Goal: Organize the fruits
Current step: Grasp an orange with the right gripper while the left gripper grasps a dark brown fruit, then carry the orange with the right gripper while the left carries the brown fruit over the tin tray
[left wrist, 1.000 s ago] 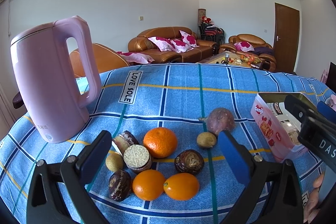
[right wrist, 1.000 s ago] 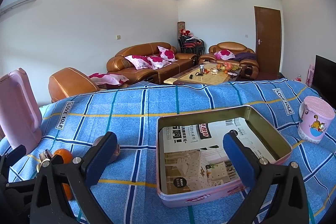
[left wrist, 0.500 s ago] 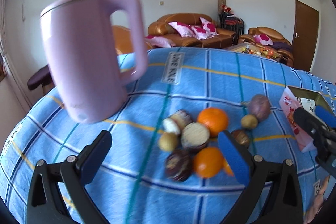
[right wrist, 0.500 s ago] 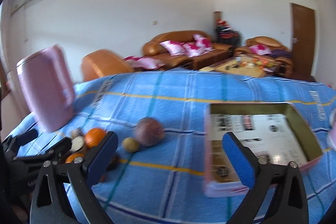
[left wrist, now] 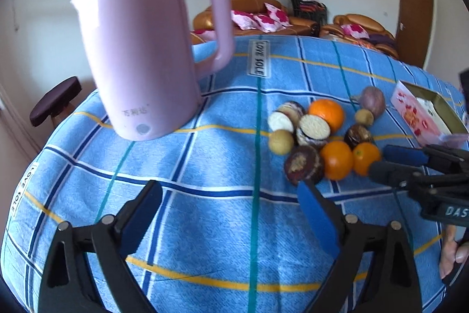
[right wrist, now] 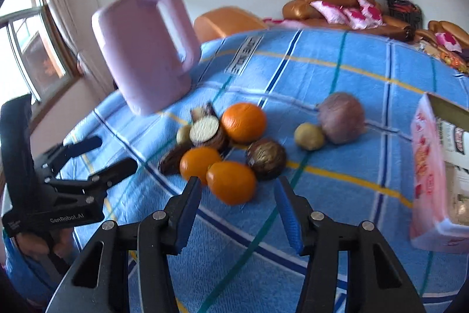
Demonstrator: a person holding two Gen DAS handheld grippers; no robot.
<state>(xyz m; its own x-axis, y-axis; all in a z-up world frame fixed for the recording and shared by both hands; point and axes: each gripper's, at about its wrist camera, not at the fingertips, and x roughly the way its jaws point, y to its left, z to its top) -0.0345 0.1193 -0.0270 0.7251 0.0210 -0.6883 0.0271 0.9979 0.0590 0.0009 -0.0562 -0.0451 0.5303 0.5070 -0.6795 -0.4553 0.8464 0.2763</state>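
A pile of fruit lies on the blue checked cloth: three oranges, dark passion fruits, cut halves with pale faces, small yellow fruits and a purple round fruit. My right gripper is low over the pile's near edge. Its jaws are closing, with the nearest orange between the fingertips and gaps left on both sides. In the left wrist view the right gripper reaches that same orange from the right. My left gripper hovers over bare cloth left of the pile, jaws wide and narrowing slightly, nothing between them.
A tall pink kettle stands on the cloth, left of and behind the fruit. An open pink tin lined with paper sits to the right of the pile. A hand holds the right gripper's handle.
The right gripper swung left from the tin to the fruit pile, dropped lower, and its jaws narrowed around the nearest orange. The left gripper slid left off the pile toward the kettle.
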